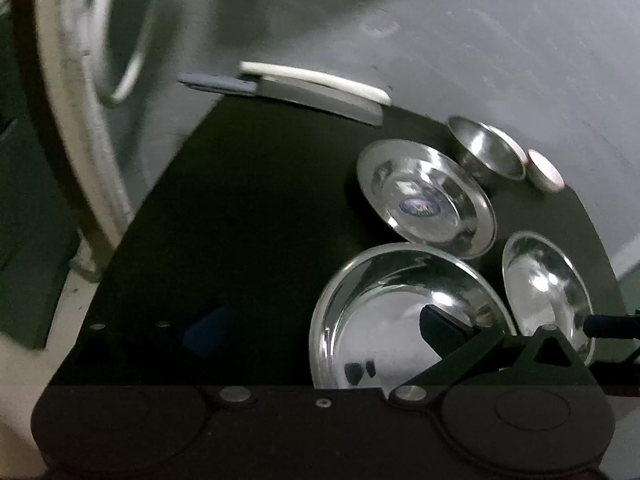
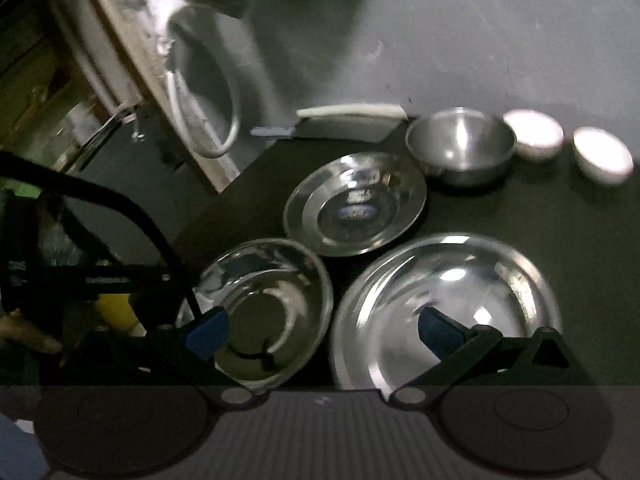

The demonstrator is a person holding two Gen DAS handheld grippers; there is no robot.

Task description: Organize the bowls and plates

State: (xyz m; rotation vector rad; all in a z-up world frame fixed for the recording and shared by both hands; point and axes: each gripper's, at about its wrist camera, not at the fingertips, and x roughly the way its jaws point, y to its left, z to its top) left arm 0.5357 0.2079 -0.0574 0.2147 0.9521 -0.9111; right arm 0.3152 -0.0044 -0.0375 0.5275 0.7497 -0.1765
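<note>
both grippers, left (image 1: pixel 320 328) and right (image 2: pixel 320 330), gape wide and empty over shiny round steel plates (image 2: pixel 444 312), whose thin slick rims could slip a shallow pinch.

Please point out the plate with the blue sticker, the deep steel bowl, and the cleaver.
plate with the blue sticker (image 2: pixel 354 206), right wrist view, on its sticker at the centre.
deep steel bowl (image 2: pixel 460 148), right wrist view, on its inner wall.
cleaver (image 1: pixel 316 94), left wrist view, on the blade's flat.

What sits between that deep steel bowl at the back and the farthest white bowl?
Another small white bowl, beside the steel bowl; the far white bowl stands apart. Right wrist view.
</note>
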